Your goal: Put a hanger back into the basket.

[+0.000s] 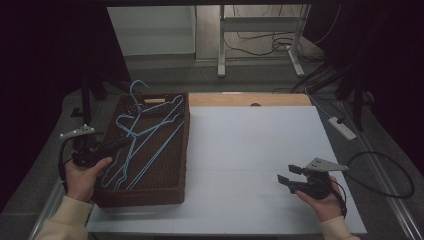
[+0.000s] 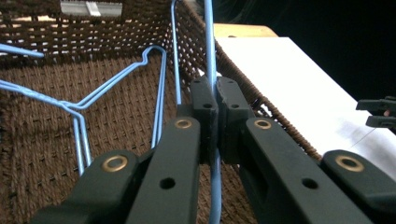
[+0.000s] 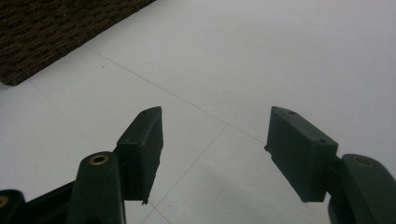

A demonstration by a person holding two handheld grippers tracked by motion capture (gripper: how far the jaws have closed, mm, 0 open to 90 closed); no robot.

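Observation:
A brown woven basket sits at the left of the white table and holds several blue wire hangers. My left gripper reaches into the basket from its left side and is shut on the wire of one blue hanger, which runs straight up between the jaws. Other hangers lie on the basket floor. My right gripper hovers over the white table at the front right, open, with nothing between its fingers.
The basket's corner lies far left of the right gripper. A wooden strip borders the table's far edge. A power strip and cables lie on the floor at the right. A table frame stands behind.

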